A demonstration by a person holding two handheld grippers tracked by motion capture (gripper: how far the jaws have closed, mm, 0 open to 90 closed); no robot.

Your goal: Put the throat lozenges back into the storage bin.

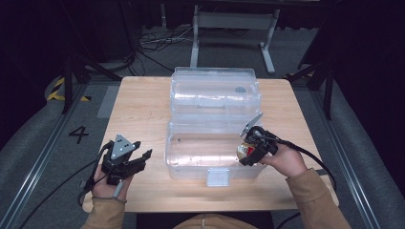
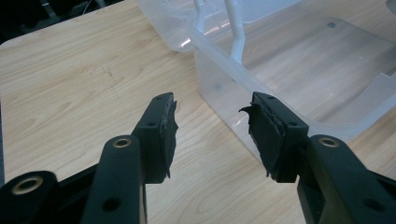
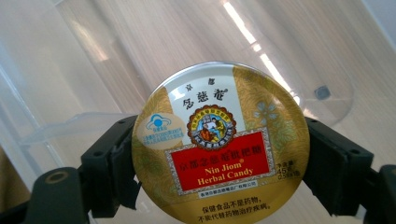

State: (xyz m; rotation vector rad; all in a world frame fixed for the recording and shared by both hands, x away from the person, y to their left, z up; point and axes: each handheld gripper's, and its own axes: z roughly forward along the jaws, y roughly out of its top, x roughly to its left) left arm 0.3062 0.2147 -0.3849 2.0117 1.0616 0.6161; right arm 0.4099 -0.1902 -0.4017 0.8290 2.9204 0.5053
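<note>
A round gold and red herbal candy tin (image 3: 219, 147) sits clamped between the jaws of my right gripper (image 1: 251, 151), which is shut on its rim. That gripper holds the tin (image 1: 245, 150) over the right end of an open clear plastic box (image 1: 205, 157) in the middle of the table. My left gripper (image 1: 138, 160) rests at the table's front left, jaws open and nothing between them. In the left gripper view its two black jaws (image 2: 212, 135) point toward the near corner of the clear box (image 2: 299, 84).
The box's clear lid (image 1: 215, 90) stands folded back behind it. A white latch tab (image 1: 218, 177) hangs at the box's front. The light wooden table (image 1: 138, 109) ends close to my hands. Beyond it are cables and a metal frame on the floor.
</note>
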